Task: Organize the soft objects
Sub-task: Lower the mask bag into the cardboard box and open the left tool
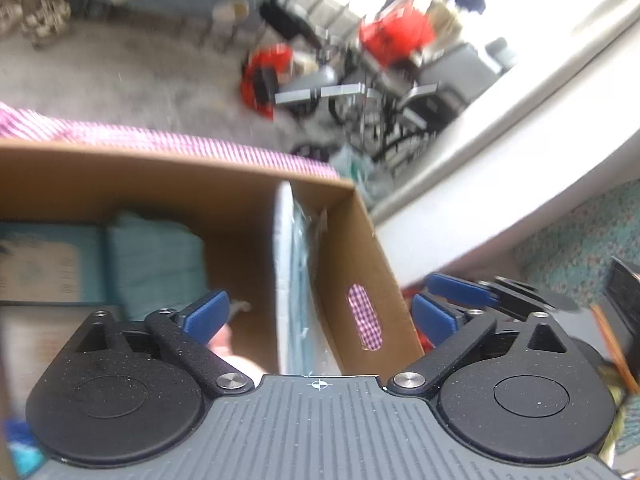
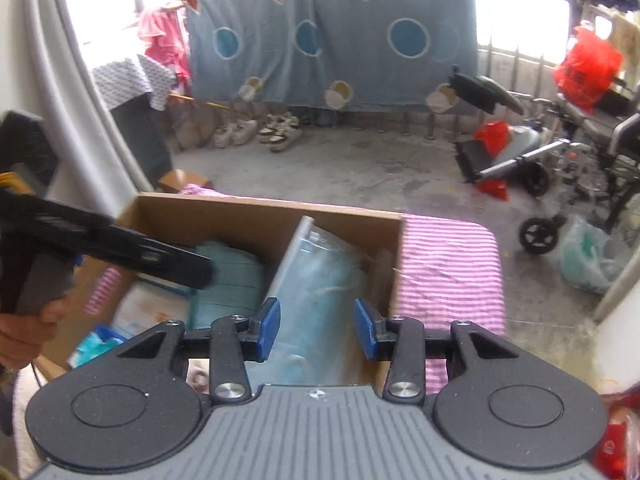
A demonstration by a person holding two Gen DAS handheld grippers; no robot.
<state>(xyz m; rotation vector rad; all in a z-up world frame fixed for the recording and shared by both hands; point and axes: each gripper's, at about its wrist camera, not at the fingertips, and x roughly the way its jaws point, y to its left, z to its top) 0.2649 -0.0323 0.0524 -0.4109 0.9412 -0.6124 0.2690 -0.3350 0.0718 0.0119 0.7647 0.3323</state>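
On the far left of the right wrist view we see a hand [image 2: 24, 332] gripping the handle of the left gripper [image 2: 188, 268], whose black fingers reach out over the left part of the cardboard box [image 2: 260, 210]. In its own camera the left gripper [image 1: 320, 312] has its blue pads [image 1: 208, 312] spread wide apart, with nothing between them; one pad hangs over the inside of the box, the other outside its right wall.

Moving right, we find the box's contents. Against the left side lie flat packets [image 2: 152, 312] and a small teal item [image 2: 94, 342] at the near corner. Beside them sits a folded teal cloth [image 2: 232, 280], which the left wrist view shows as a soft teal bundle [image 1: 156, 260] against the back wall. Right of it a clear plastic package of pale blue fabric [image 2: 316, 292] stands tilted, leaning toward the box's right wall; in the left wrist view the same package [image 1: 298, 272] stands on edge close to that wall.

We see the right gripper [image 2: 316, 330] poised above this package with its blue pads [image 2: 268, 328] partly apart. The package lies below the gap, and the pads do not press on it.

The box rests on a pink striped cloth [image 2: 448, 272], which extends to its right. The cloth also shows through the oval handle hole [image 1: 364, 316] in the right wall. Further right, on the concrete floor, stand a wheelchair [image 2: 560, 168] and red plastic bags [image 2: 588, 68].
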